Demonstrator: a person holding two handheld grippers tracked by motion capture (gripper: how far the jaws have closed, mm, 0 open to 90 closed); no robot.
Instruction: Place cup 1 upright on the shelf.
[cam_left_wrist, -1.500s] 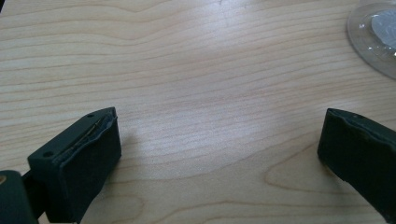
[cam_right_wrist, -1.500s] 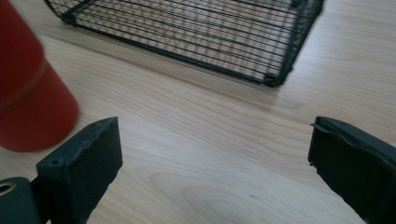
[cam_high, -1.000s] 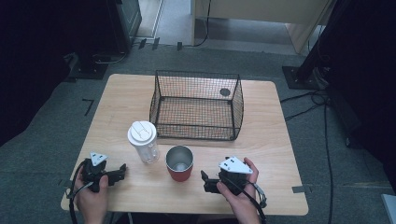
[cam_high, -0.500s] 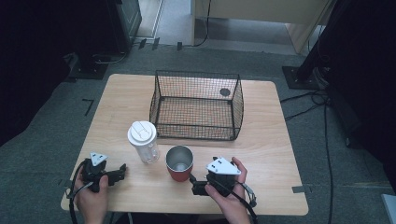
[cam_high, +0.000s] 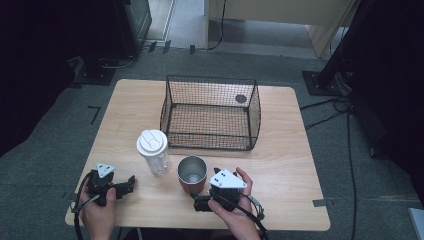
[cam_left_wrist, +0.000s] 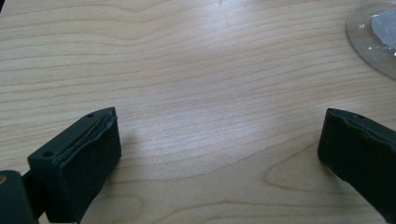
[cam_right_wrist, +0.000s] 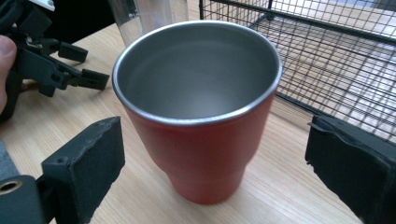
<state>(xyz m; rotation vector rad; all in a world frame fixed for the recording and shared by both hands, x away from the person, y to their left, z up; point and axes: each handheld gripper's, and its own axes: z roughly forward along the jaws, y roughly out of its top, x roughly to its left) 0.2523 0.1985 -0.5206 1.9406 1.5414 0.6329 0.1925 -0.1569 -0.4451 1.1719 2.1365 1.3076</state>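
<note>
Since a second ago the right gripper has slid left along the table's front edge and now sits just beside the red cup, jaws spread wide with the cup standing upright between them, untouched. That hand is turned so the gripper points leftward. Near the front left corner, the left gripper has stayed put, resting low, jaws apart over bare wood. A lidded clear tumbler stands beside the cup, before the wire basket.
</note>
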